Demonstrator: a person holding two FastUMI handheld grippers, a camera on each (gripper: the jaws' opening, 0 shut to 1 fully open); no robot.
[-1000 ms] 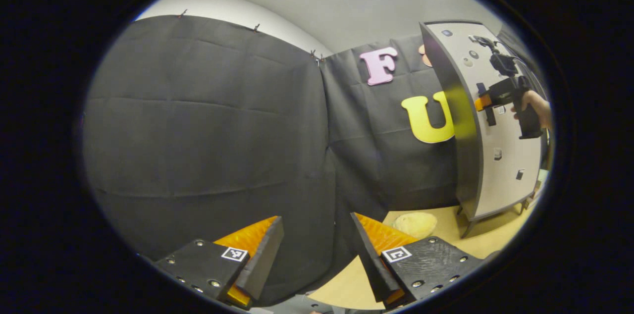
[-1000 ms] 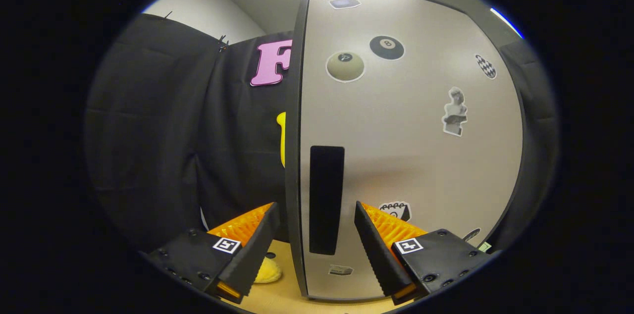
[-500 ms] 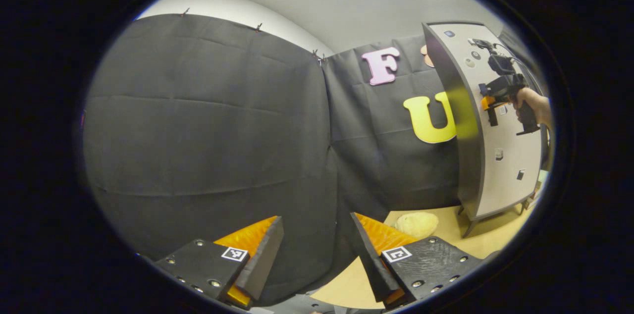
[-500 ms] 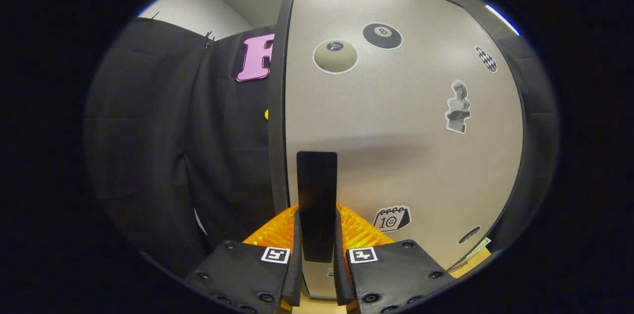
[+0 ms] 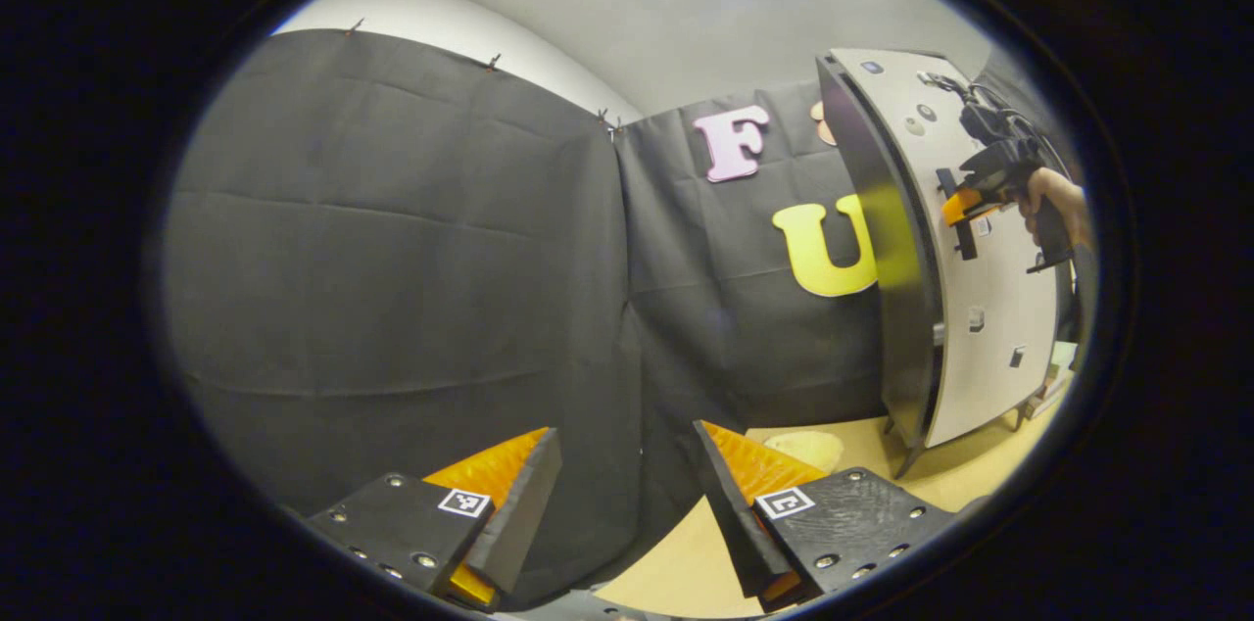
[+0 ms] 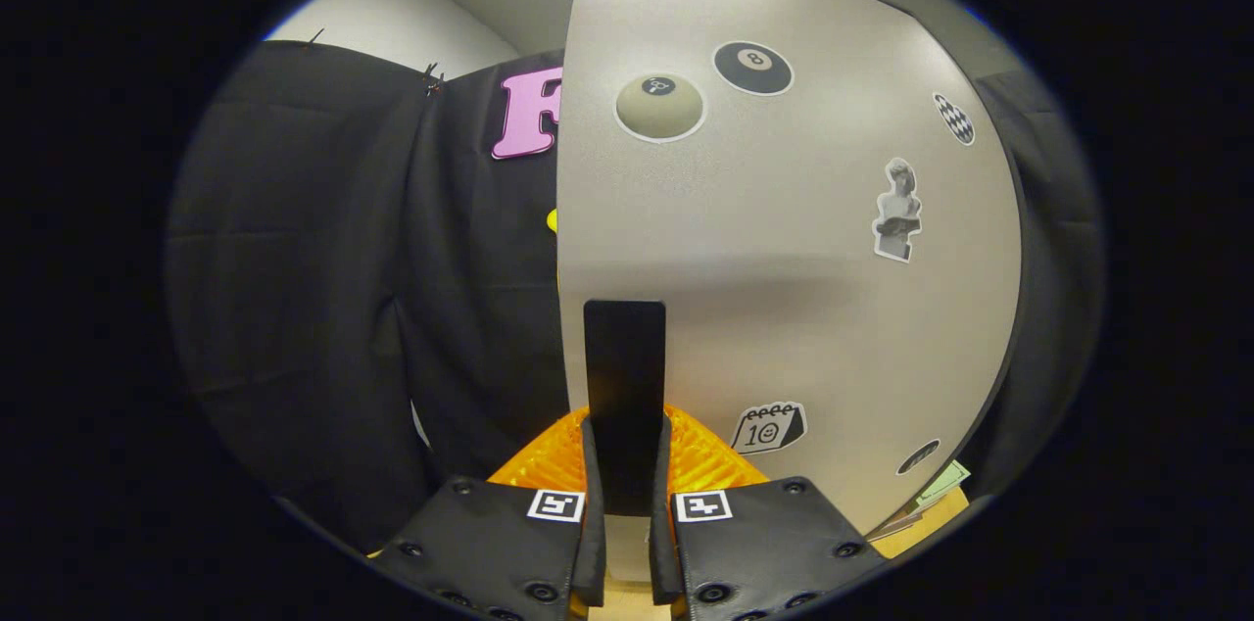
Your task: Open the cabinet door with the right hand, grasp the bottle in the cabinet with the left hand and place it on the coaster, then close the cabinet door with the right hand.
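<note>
Right gripper view: right tool (image 6: 623, 503) clamps the door handle (image 6: 624, 386); left tool (image 5: 627, 503) gapes, empty.

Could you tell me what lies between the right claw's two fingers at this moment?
In the right gripper view, the dark upright handle of the cabinet door stands between the right claw's fingers, which press on it from both sides.

Right gripper (image 6: 624, 464) jaws clamp the cabinet door's (image 6: 784, 259) black handle (image 6: 624, 386).
</note>
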